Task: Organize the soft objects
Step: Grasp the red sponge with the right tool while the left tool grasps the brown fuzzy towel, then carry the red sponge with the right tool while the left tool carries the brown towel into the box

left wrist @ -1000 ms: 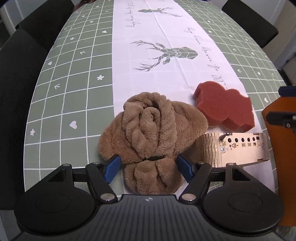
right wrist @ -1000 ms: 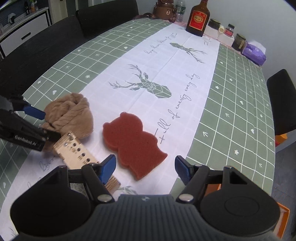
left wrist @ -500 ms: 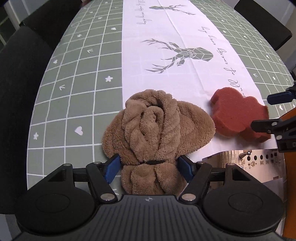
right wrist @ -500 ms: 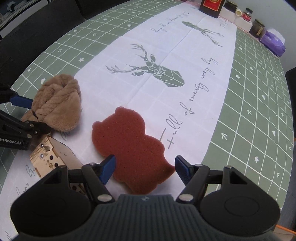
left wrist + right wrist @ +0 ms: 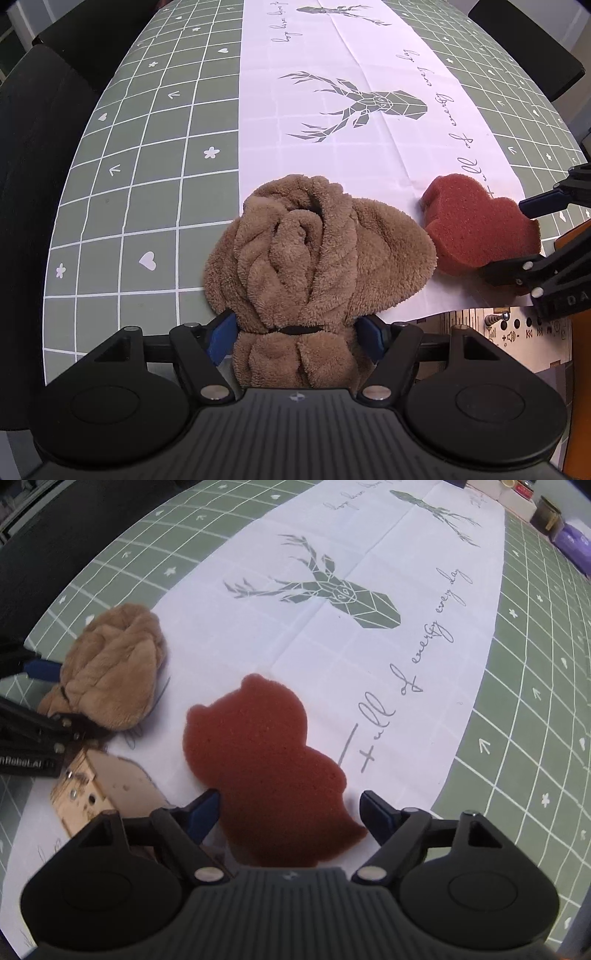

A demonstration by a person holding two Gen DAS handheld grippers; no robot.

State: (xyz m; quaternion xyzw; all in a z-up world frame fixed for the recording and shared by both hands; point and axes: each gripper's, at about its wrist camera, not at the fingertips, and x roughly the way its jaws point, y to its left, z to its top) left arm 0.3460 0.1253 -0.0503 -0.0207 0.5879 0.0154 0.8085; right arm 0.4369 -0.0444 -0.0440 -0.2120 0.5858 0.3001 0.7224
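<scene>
Towel roll [image 5: 314, 266], the brown fluffy one cinched with a thin black band, sits right between the blue pads of the left gripper [image 5: 295, 332]. The jaws stand wide with a pad on each side of its narrow banded end. Looks like they're brushing the fluff, but I can't tell if there's any real squeeze yet, so I'd call it straddling rather than holding. Makes sense to go for the band: it's the narrowest spot, so a grip there shouldn't unroll the bundle.

The right gripper [image 5: 291, 808] is doing the same thing with the red bear-shaped sponge [image 5: 266, 760]. Its jaws are opening at this moment, the sponge's lower end lies between them, and neither pad is pressing on it. My guess is it's widening to clear the broad base before closing.

Both soft things lie flat on the white deer-print runner [image 5: 332, 110], next to each other. A small wooden box [image 5: 99, 786] with buttons sits just left of the right gripper's near pad, close enough that it could get bumped.
</scene>
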